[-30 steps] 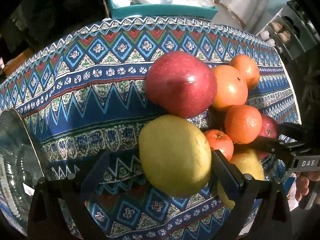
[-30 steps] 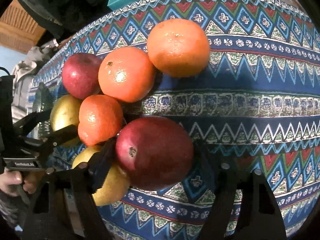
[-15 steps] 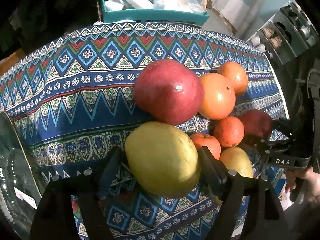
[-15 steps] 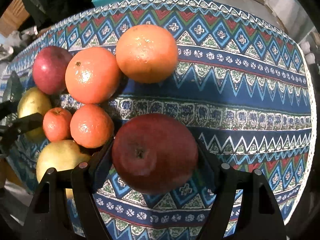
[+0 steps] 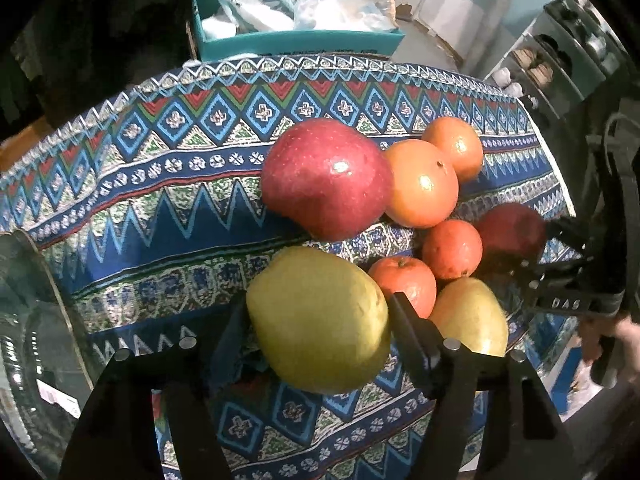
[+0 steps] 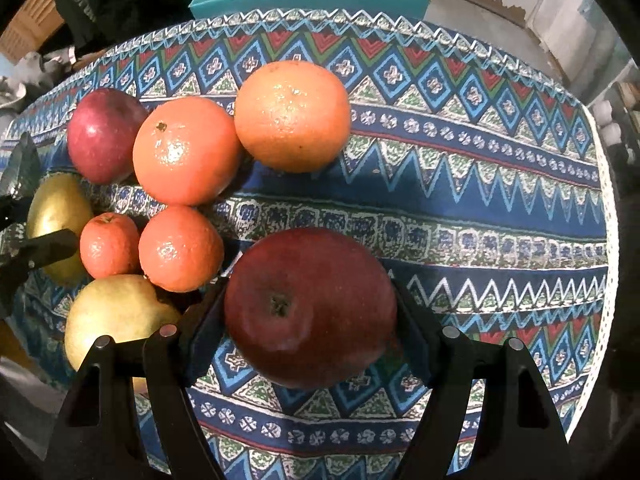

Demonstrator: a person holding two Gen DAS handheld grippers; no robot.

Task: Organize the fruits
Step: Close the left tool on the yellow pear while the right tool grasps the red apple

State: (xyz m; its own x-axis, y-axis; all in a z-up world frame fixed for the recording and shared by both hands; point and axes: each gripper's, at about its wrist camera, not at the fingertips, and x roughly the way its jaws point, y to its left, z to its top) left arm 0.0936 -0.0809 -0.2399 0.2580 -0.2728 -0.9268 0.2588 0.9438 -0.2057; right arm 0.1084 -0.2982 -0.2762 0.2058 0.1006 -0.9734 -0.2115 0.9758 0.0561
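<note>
Patterned blue cloth (image 6: 460, 184) covered the table, and a glass bowl (image 5: 28, 320) showed at nine o'clock in the left wrist view, likely where the fruit belonged. On the cloth, from biggest down, lay a free red apple (image 5: 326, 178), two oranges (image 6: 186, 150) touching each other, a second pear (image 6: 116, 316) and two mandarins (image 6: 180, 248) side by side. The left gripper (image 5: 320, 320) had just been closing, and its fingers (image 5: 412, 328) pinched a yellow-green pear (image 5: 320, 320) at six o'clock of its view. The right gripper (image 6: 310, 308) held a dark red apple (image 6: 310, 308) clamped between its fingers (image 6: 204, 320), also at six o'clock. Whether either fruit had left the cloth could not be told. To do this step well, I judged each grip should sit across the fruit's widest part, firm but not bruising, and each lift should go straight up so that neighbouring fruit, lying just beside the fingers, would not roll.
</note>
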